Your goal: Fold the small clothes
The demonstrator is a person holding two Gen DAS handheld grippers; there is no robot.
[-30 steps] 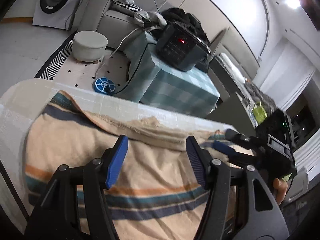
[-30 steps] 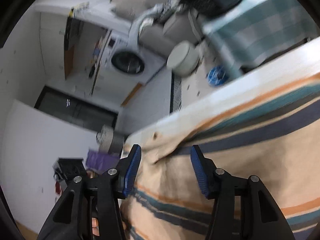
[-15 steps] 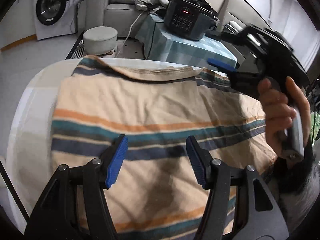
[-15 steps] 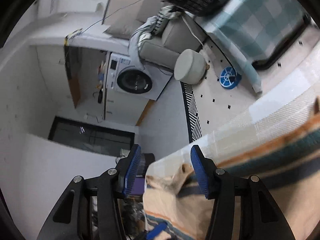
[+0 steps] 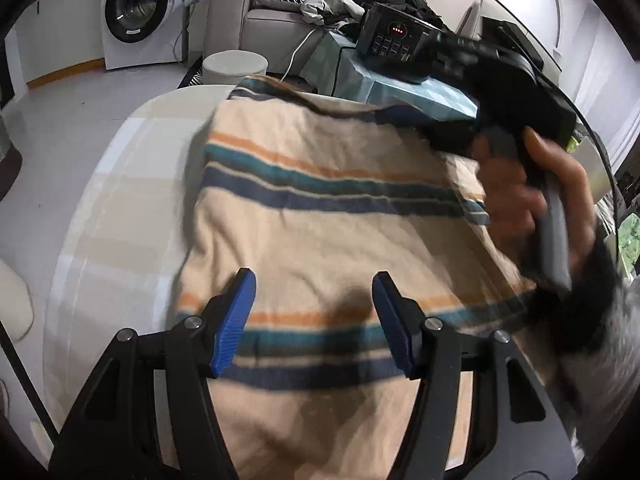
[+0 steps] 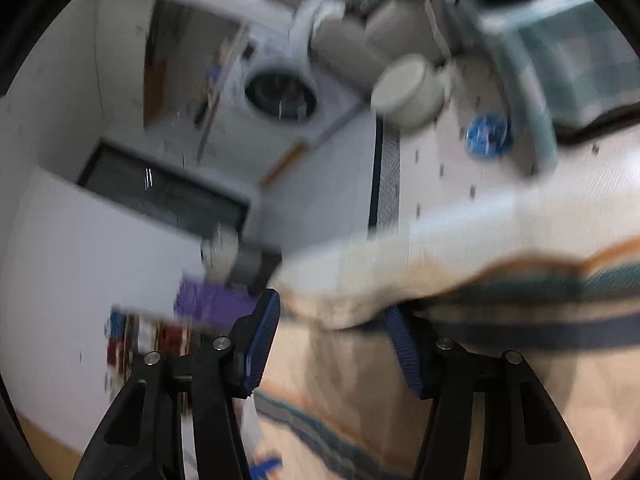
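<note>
A beige garment (image 5: pixel 328 216) with teal, navy and orange stripes lies spread on the white table (image 5: pixel 120 200). My left gripper (image 5: pixel 312 292) hovers open over its near part, with nothing between the blue pads. At the right of the left wrist view, a hand (image 5: pixel 528 200) holds the blurred right gripper over the garment's far right side. In the right wrist view the right gripper (image 6: pixel 332 308) has a raised corner fold of the garment (image 6: pixel 520 360) between its jaws. These jaws are opening and the pads do not visibly press the cloth.
Beyond the table stand a round grey stool (image 5: pixel 234 68), a sofa (image 5: pixel 272 24) heaped with clothes, a washing machine (image 5: pixel 138 12), and a side table in checked cloth (image 5: pixel 400 92) bearing a black appliance (image 5: pixel 392 40). A blue disc (image 6: pixel 488 136) lies on the floor.
My left gripper drew back towards the garment's near edge, so more cloth shows ahead. The right gripper swung across the far edge, and a corner fold now lies between its slightly wider jaws.
</note>
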